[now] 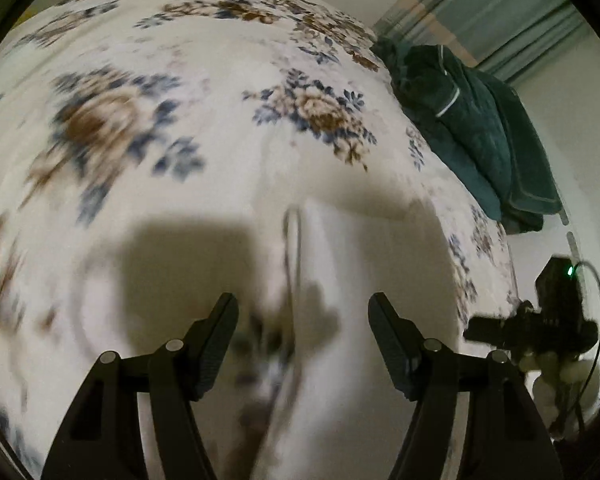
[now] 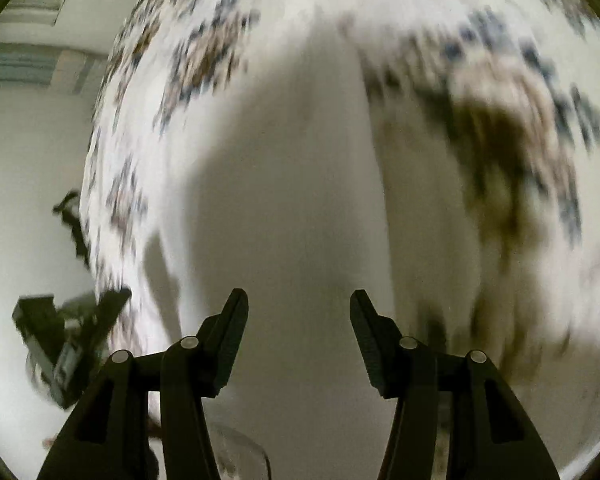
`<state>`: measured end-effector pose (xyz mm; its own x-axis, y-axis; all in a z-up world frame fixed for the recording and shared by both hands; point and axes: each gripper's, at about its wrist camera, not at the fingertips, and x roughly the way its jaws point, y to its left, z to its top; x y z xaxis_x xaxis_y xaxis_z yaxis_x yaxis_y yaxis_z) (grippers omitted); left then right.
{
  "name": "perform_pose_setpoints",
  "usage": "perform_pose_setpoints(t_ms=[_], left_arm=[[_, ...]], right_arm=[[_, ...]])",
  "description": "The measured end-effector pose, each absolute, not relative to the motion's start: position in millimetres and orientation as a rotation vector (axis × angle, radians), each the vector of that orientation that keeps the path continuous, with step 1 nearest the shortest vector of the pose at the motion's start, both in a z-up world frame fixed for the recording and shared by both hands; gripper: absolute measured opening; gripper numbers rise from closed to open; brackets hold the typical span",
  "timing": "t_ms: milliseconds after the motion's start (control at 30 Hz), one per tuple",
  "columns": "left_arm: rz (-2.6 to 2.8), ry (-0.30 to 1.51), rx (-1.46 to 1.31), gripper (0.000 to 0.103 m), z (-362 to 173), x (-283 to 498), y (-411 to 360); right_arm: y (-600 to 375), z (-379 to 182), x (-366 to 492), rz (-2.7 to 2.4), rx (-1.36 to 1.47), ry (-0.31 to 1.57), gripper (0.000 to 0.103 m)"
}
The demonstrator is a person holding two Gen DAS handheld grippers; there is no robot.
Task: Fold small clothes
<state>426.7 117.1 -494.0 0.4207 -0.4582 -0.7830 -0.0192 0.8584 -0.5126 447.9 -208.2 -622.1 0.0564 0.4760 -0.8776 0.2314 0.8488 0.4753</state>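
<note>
Both my left gripper (image 1: 302,308) and right gripper (image 2: 299,304) hang released, nothing between the fingers, above the white garment (image 1: 364,264) spread on the floral bedspread (image 1: 204,80); I judge one fold laid, regrasping an edge next.

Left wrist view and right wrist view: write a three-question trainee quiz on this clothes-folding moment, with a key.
1. True or false: the left claw is clamped on cloth.
2. What colour is the pile of clothes at the far right edge of the floral blanket? A red, B dark green, C yellow.
3. What lies below the right claw?

Key:
1. False; its jaws stand apart with nothing between the pads.
2. B.
3. A plain white garment spread on the blanket; the claw is open above it.
</note>
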Motion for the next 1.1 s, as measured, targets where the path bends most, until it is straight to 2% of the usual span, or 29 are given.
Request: perform_pose_setpoints(t_ms=[67,200,433,667,833,933,967,1000,1033,1067,1100], left_arm=[[-0.261,1.140,-0.500,0.065,-491,390,122],[-0.214,1.262,-0.566,0.065,-507,303,122],[-0.125,1.421,-0.623,0.065,-552,190,116],[-0.170,1.464,-0.707,0.065,-582,159,112],[-0.218,1.452,-0.791,0.065,-591,162,106],[-0.232,1.403,-0.802,0.062,-587,159,103],[-0.233,1.390,-0.792,0.034,-585,157,102],[-0.231,1.398,-0.780,0.010,-585,156,100],[-0.232,1.393,-0.785,0.010,-584,155,98],[-0.227,1.384,-0.780,0.010,-582,154,98],[-0.224,1.376,-0.774,0.010,-579,154,97]], right_arm=[[-207,-623,398,0.212,0.586,1.592,0.064],[-211,-636,309,0.202,0.618,1.676,0.064],[-219,-697,176,0.147,0.798,1.782,0.064],[-208,-755,106,0.184,1.033,1.774,0.064],[-199,-769,98,0.227,1.109,1.746,0.064],[-205,-772,91,0.233,1.155,1.737,0.064],[-205,-771,93,0.233,1.155,1.734,0.062],[-206,-770,92,0.235,1.150,1.732,0.048],[-204,-770,91,0.237,1.149,1.734,0.039],[-200,-770,92,0.246,1.150,1.739,0.023],[-196,-769,98,0.251,1.149,1.740,0.017]])
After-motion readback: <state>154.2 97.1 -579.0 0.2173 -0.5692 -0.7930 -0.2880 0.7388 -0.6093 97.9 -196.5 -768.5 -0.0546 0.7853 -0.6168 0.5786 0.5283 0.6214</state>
